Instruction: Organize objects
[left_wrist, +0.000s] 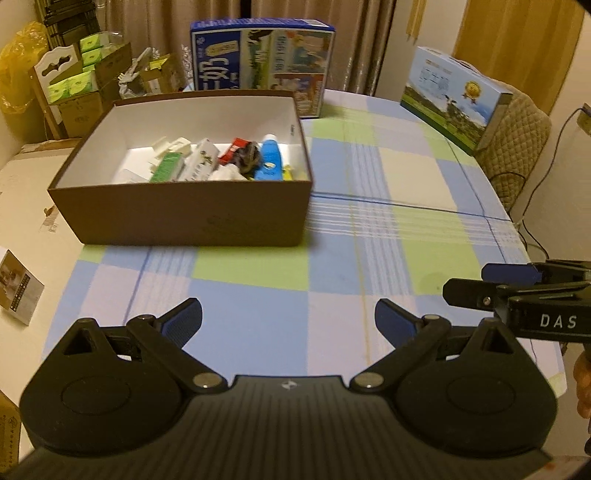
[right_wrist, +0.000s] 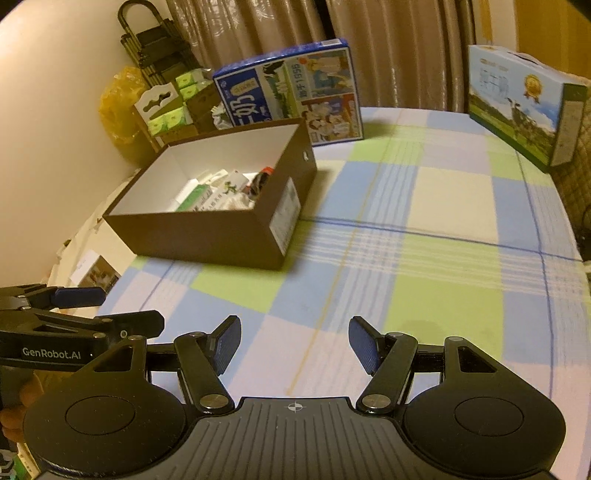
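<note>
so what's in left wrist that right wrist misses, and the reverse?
Only left wrist: the blue bottle inside the brown box, and the right gripper at its right edge.

Only right wrist: the white label on the box's end wall, and the left gripper at its left edge.

Both: the open box of small items, the checked tablecloth, two milk cartons behind, both grippers open and empty.

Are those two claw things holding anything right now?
No. The left hand-held gripper and the right hand-held gripper are both open and empty above the checked tablecloth.
</note>
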